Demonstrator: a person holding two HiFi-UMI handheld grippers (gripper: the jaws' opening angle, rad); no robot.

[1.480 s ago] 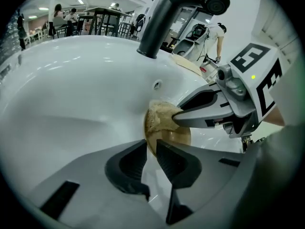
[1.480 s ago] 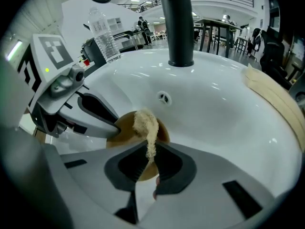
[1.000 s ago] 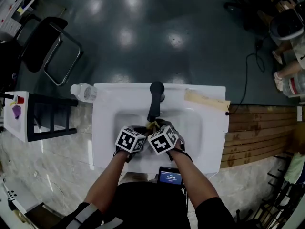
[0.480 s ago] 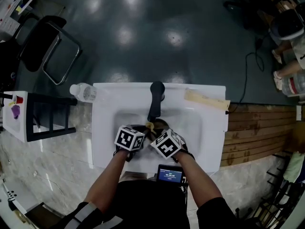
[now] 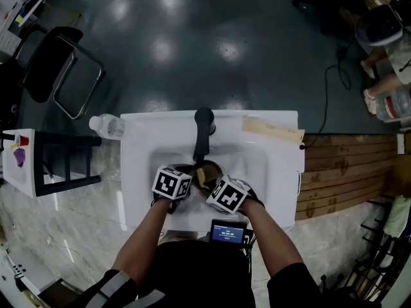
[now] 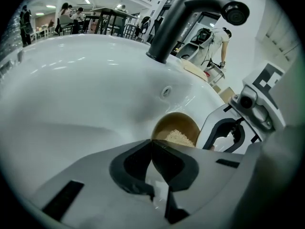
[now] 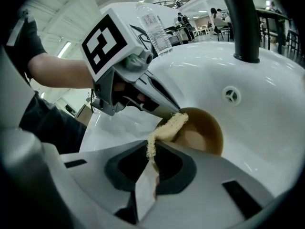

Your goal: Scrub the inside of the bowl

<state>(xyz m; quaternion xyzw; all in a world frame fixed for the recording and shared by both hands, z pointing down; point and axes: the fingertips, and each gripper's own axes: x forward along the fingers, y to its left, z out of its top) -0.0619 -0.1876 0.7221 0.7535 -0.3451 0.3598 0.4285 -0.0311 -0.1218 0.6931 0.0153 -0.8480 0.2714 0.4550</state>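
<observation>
A brown bowl lies tilted in the white sink below the black faucet. My left gripper is shut on the bowl's near rim; the bowl opens just past its jaws. My right gripper is shut on a beige scrub pad, whose far end rests on the rim and inside of the bowl. The left gripper reaches the bowl's left rim in the right gripper view. In the head view both marker cubes cover the jaws.
A clear water bottle lies at the sink's back left corner, a beige strip at its back right. A black rack stands to the left. A small screen device sits at the front edge. The overflow hole is behind the bowl.
My right gripper has drawn back toward me and slightly right, pulling the scrub pad to the bowl's near rim. The left gripper has held the bowl in place.
</observation>
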